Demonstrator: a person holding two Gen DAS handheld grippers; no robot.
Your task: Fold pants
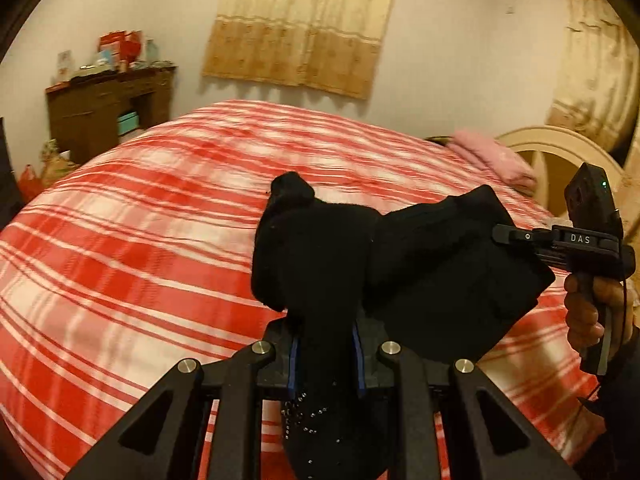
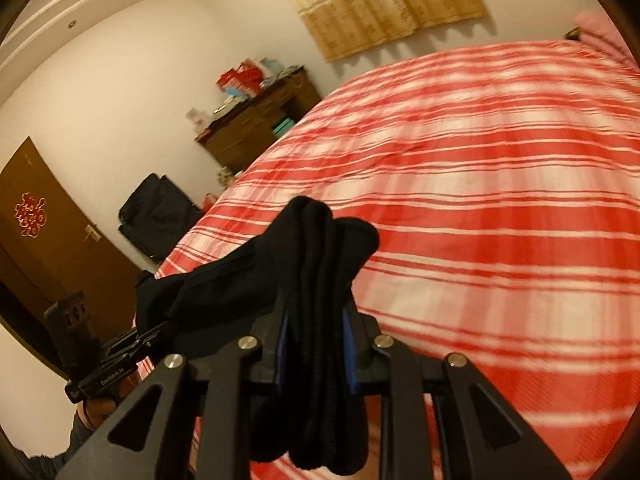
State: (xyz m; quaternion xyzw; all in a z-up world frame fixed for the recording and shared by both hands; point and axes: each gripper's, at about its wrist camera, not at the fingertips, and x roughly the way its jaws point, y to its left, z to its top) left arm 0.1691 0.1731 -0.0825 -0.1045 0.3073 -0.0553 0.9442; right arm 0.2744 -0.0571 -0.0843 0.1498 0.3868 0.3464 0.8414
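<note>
Currently clamped on black pants by left tongs and right tongs, held above bed, sagging toward six o'clock; might slip through bunched, uneven grip.

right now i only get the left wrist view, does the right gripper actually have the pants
Observer: Yes. In the right wrist view the right gripper is shut on a bunched fold of the black pants.
Operator: anything off to the left side of the bed that i cant see
Observer: A black suitcase stands against the wall beside the bed.
Operator: and past that
Observer: A brown door with a red and gold ornament on it.
</note>
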